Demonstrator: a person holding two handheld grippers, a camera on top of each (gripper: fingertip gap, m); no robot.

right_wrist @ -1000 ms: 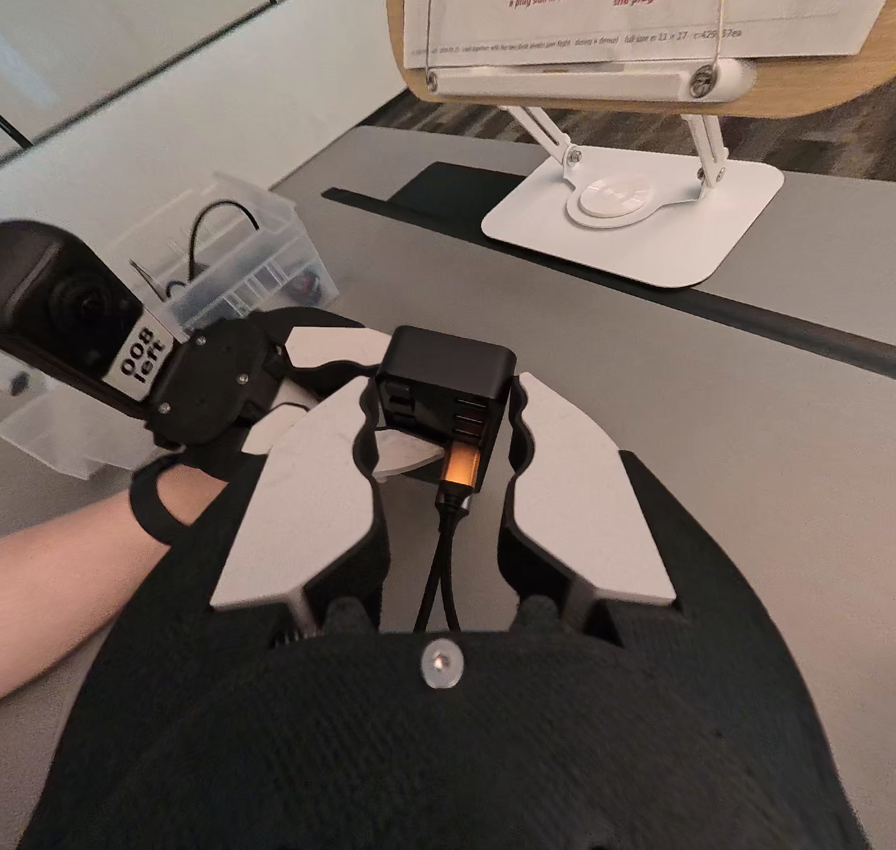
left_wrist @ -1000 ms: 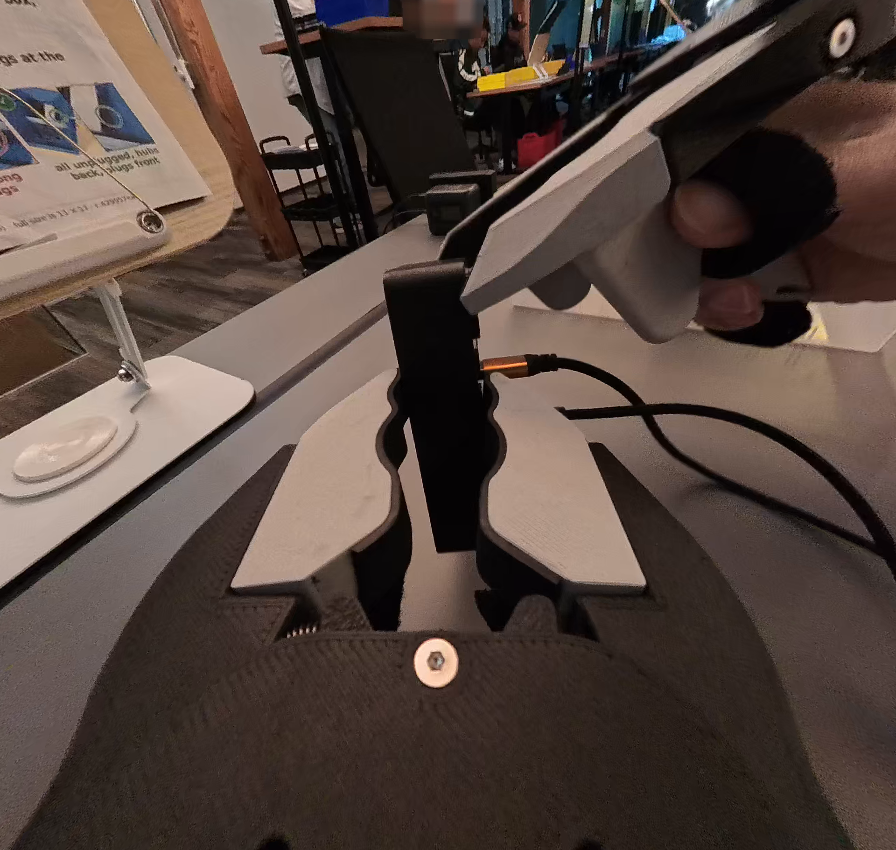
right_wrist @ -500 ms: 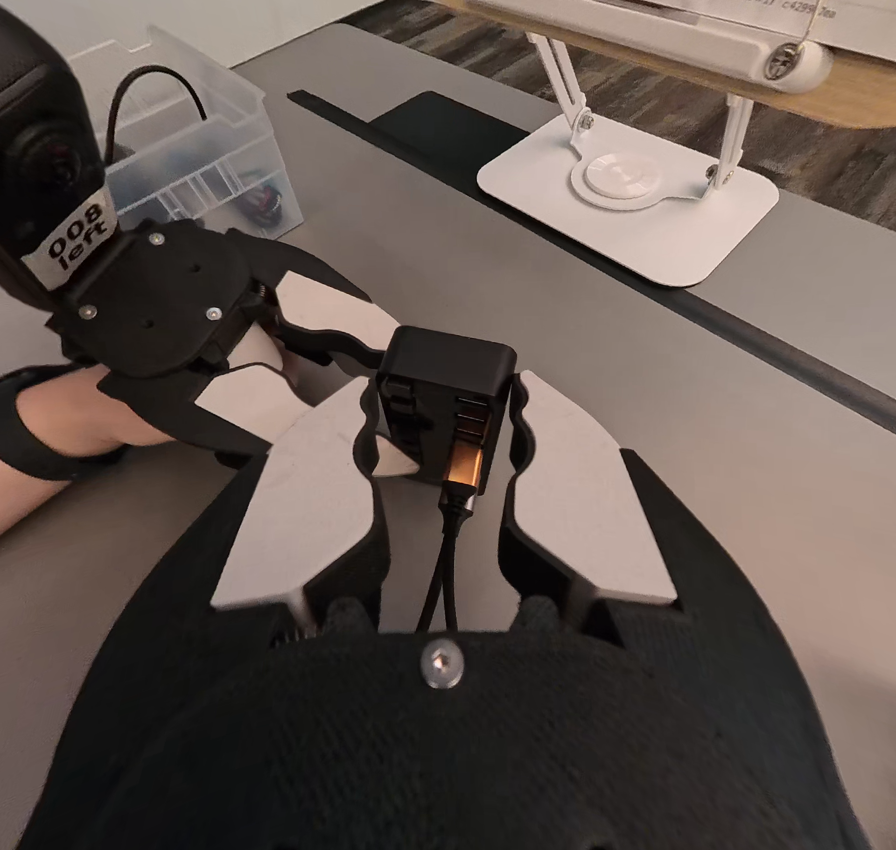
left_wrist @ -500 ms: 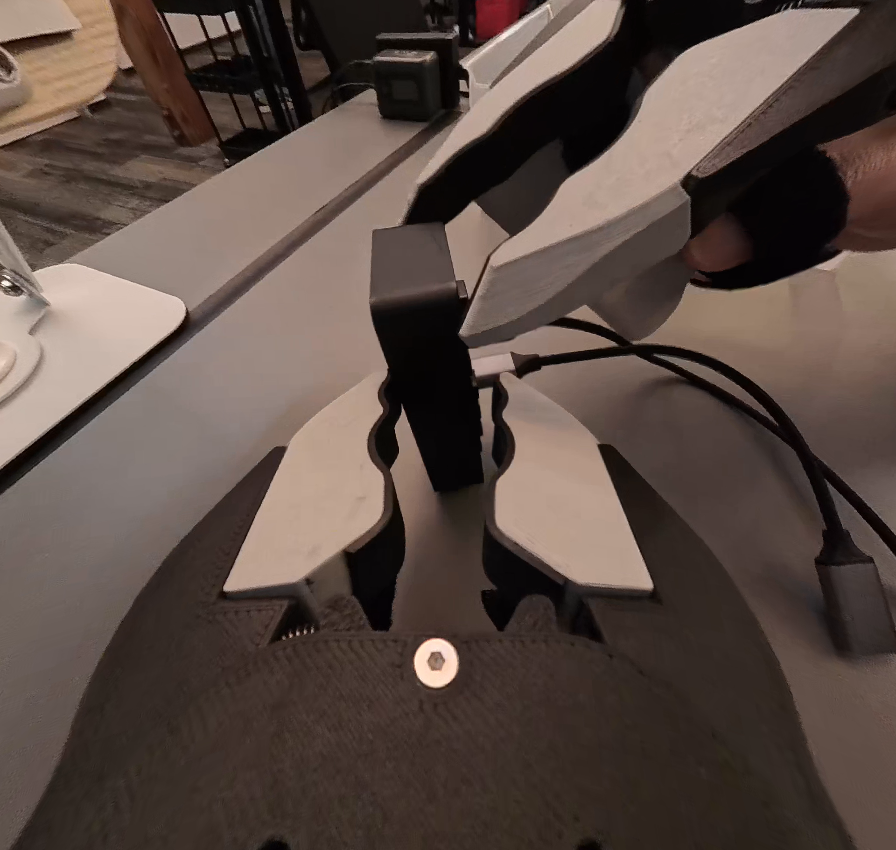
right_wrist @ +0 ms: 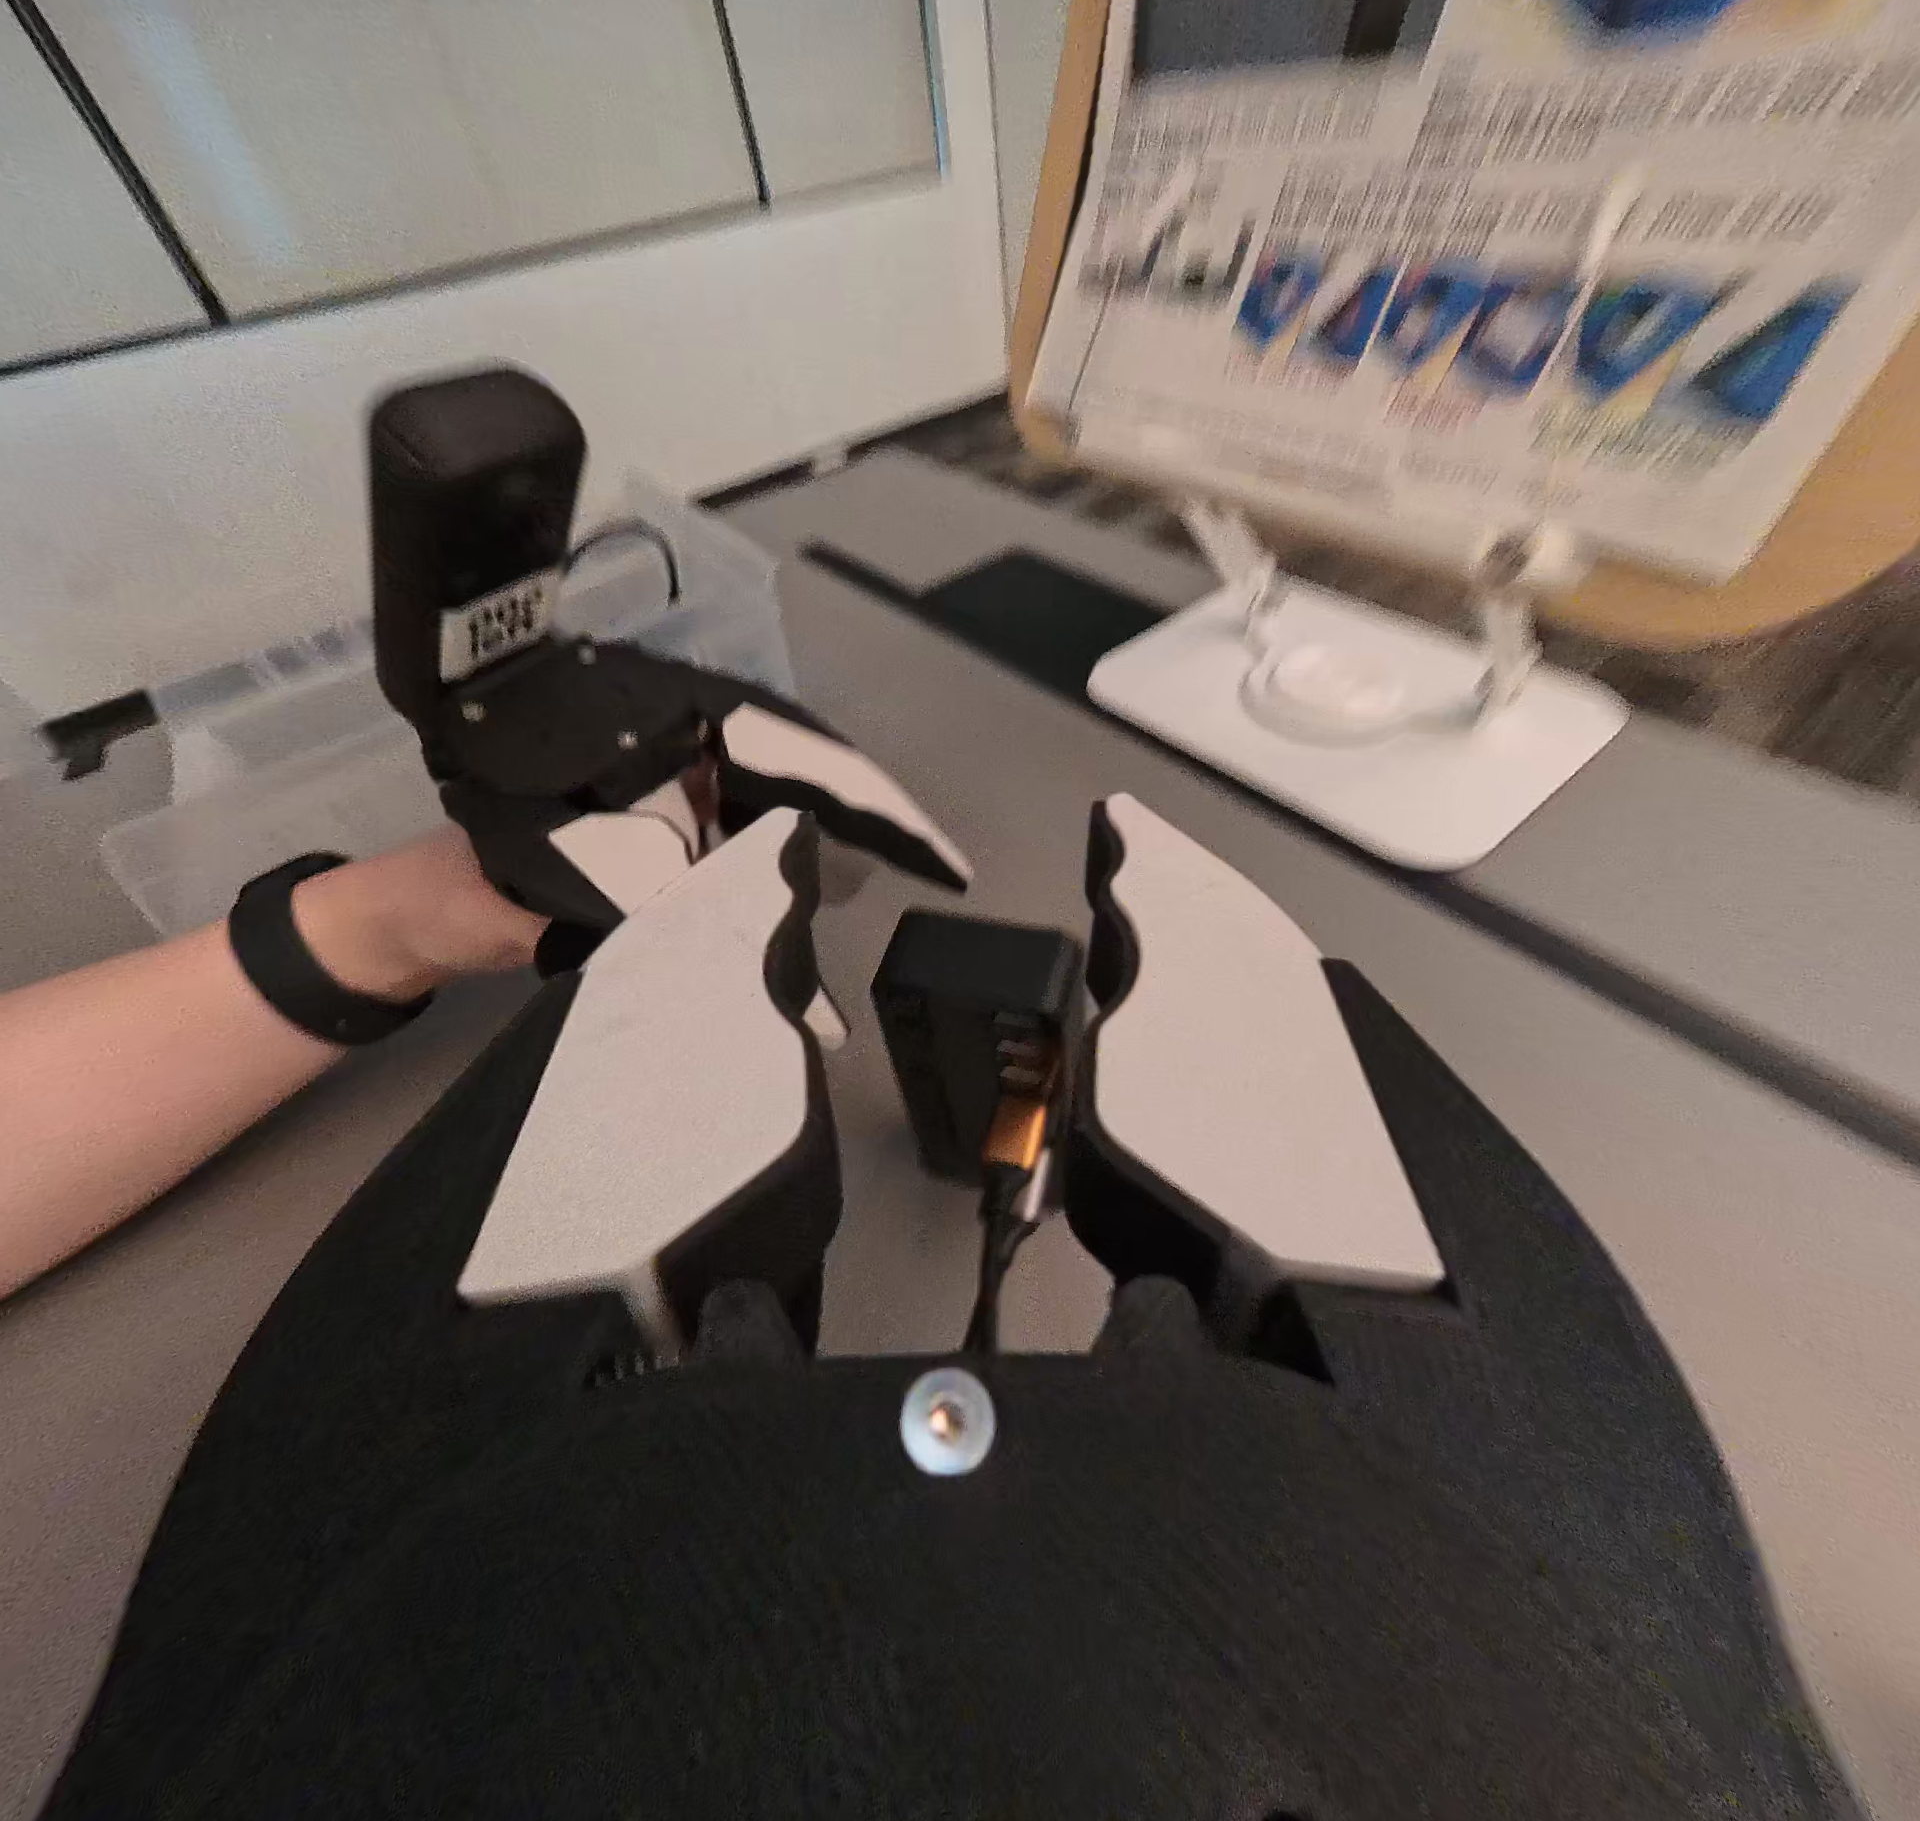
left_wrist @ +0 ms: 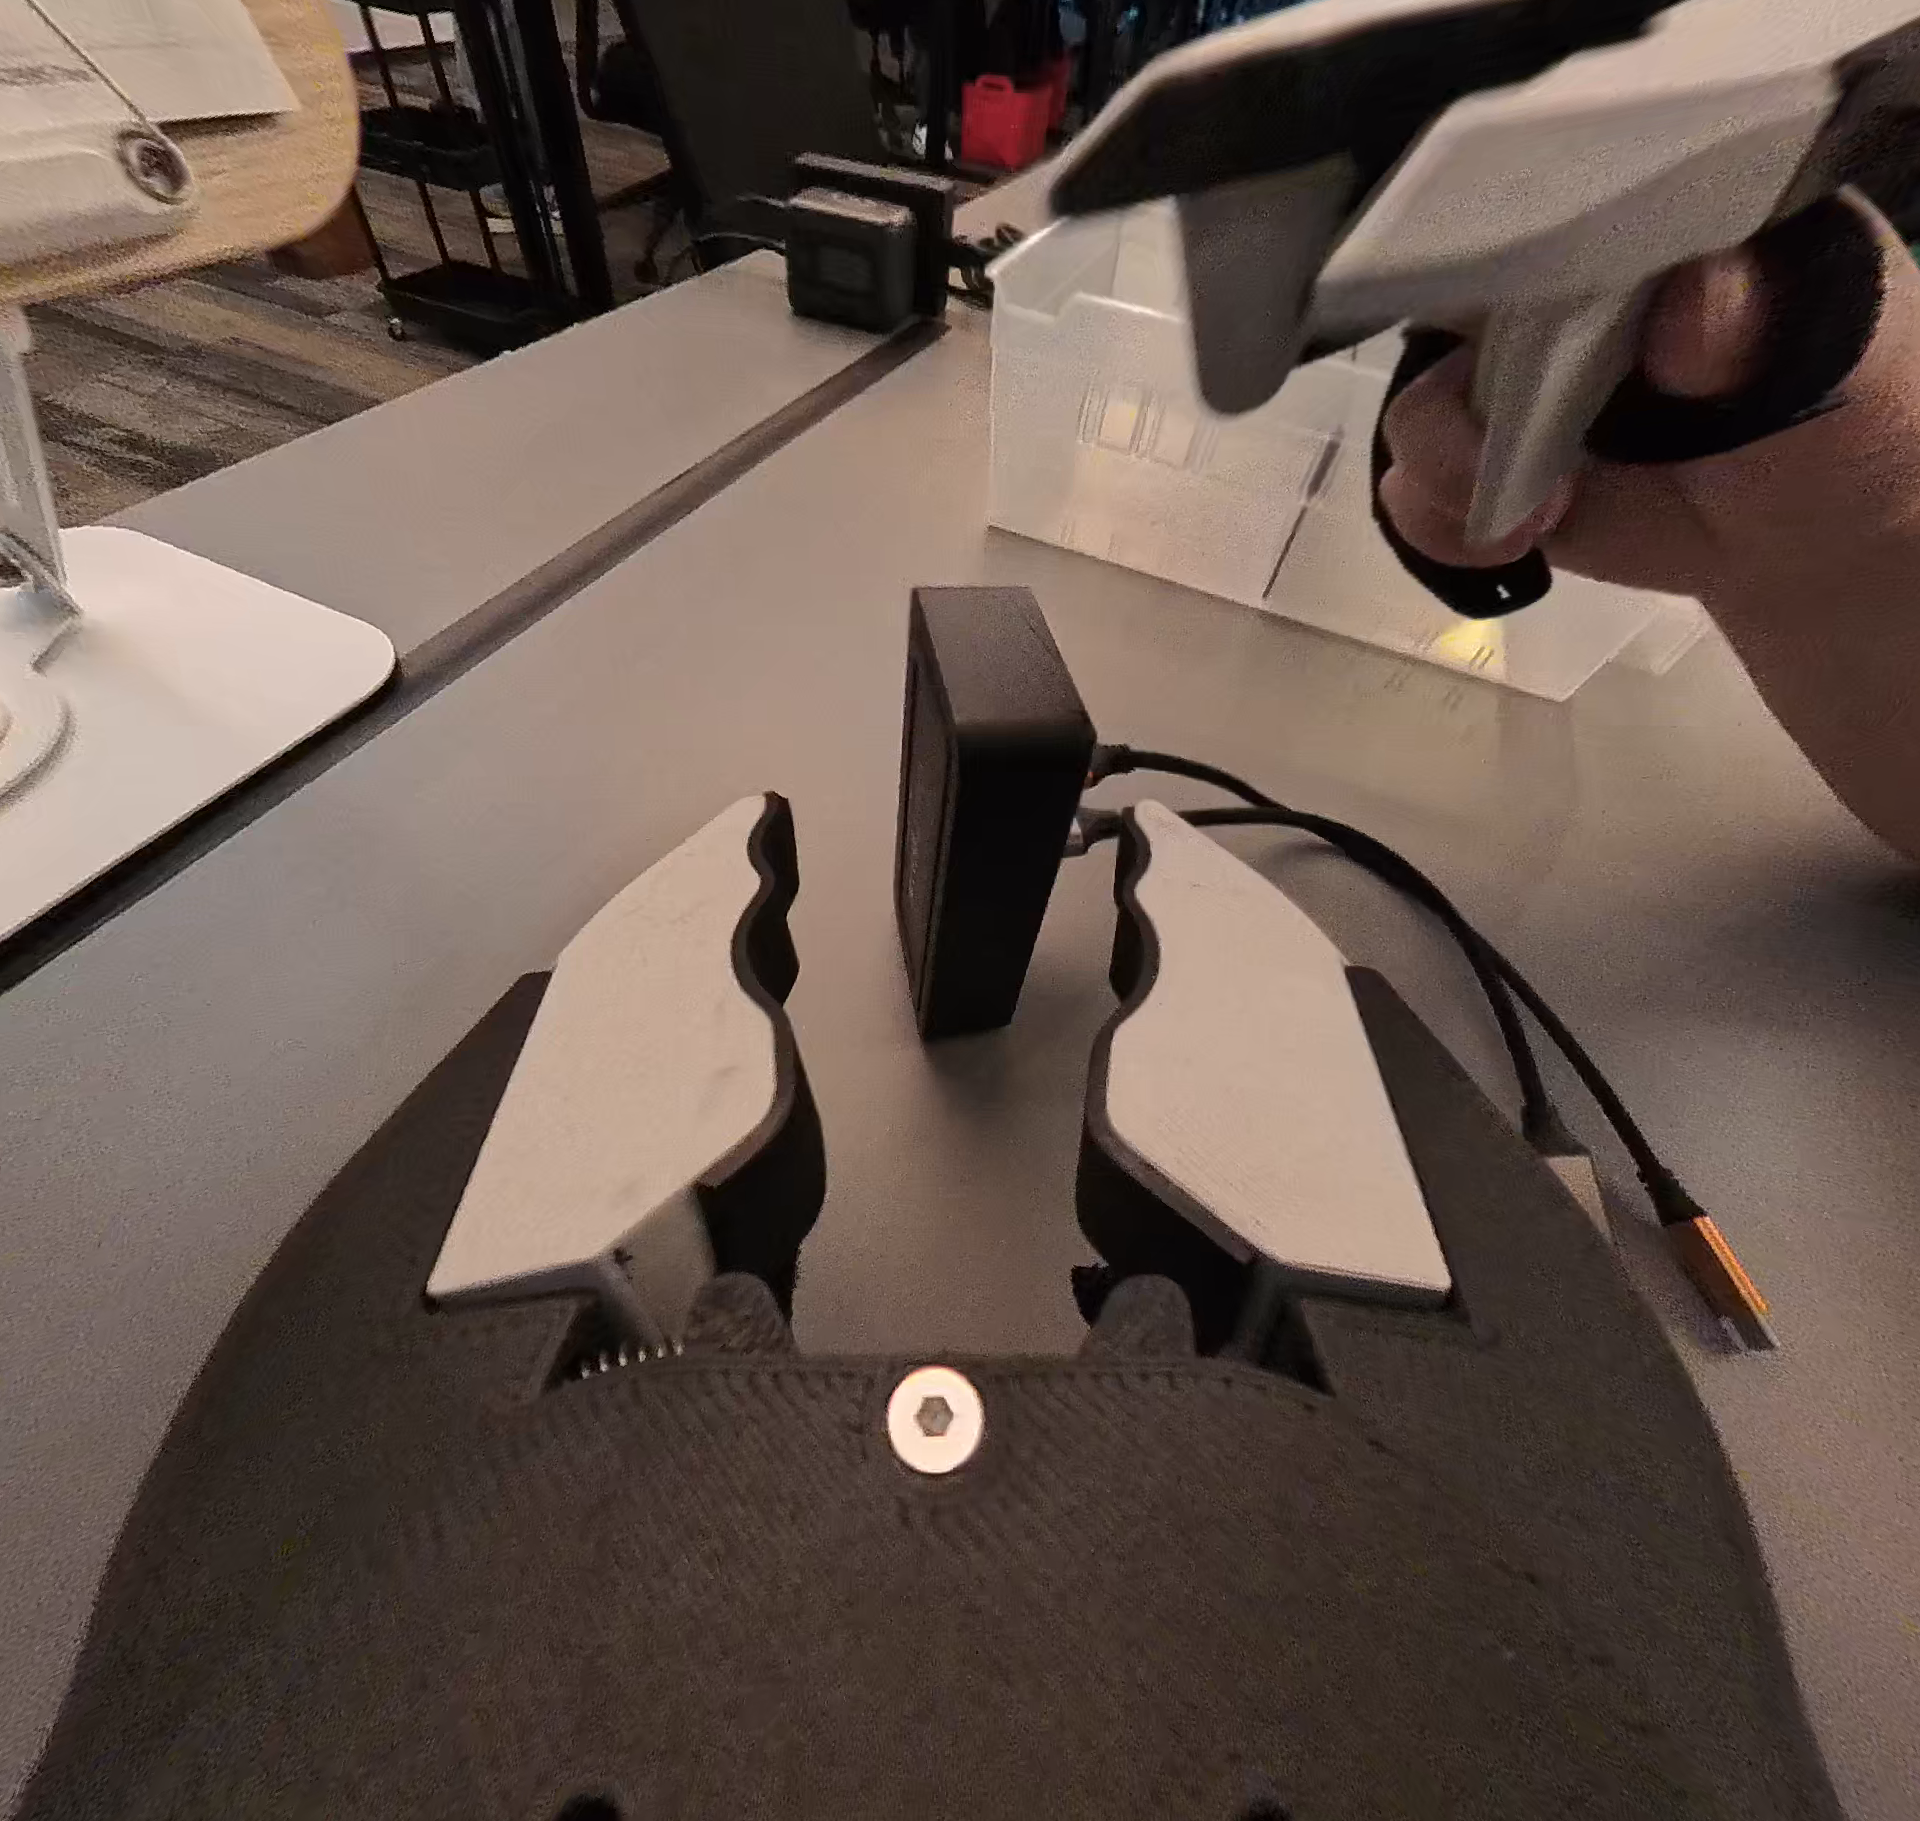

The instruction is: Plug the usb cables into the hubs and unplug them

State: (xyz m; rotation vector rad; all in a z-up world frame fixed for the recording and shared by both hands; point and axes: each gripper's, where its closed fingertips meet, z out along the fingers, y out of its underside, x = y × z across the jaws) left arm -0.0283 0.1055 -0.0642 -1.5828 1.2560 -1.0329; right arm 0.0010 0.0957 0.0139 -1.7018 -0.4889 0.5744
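Left wrist view shows the left gripper [left_wrist: 956, 836] low over the grey table [left_wrist: 644, 566], its two fingers spread wide and touching nothing. The black hub [left_wrist: 982, 815] stands upright on the table between the fingertips, with free space on both its sides. Two black cables [left_wrist: 1351, 857] are plugged into the right face of the hub and run off to the right; their other ends, a copper-coloured plug [left_wrist: 1714, 1272] and a grey plug [left_wrist: 1569, 1163], lie loose on the table beside the right finger. The right gripper [left_wrist: 1226, 202] is raised above and behind the hub, tilted down, held by a hand [left_wrist: 1683, 421] with a black strap; it is blurred. In the right wrist view the right gripper [right_wrist: 951, 836] also has its fingers apart and holds nothing; the hub [right_wrist: 966, 1023] stands just before them, close to the right finger, perhaps touching it, but the picture is not sharp there. A copper plug [right_wrist: 1013, 1132] sits in the lowest port facing this camera. The left gripper [right_wrist: 831, 826] comes from the left, its forearm resting near the table. A clear plastic box [left_wrist: 1195, 441] stands behind the hub, well apart. A white stand base [left_wrist: 156, 691] lies to the left across a dark seam [left_wrist: 665, 514], and the table between them is open.
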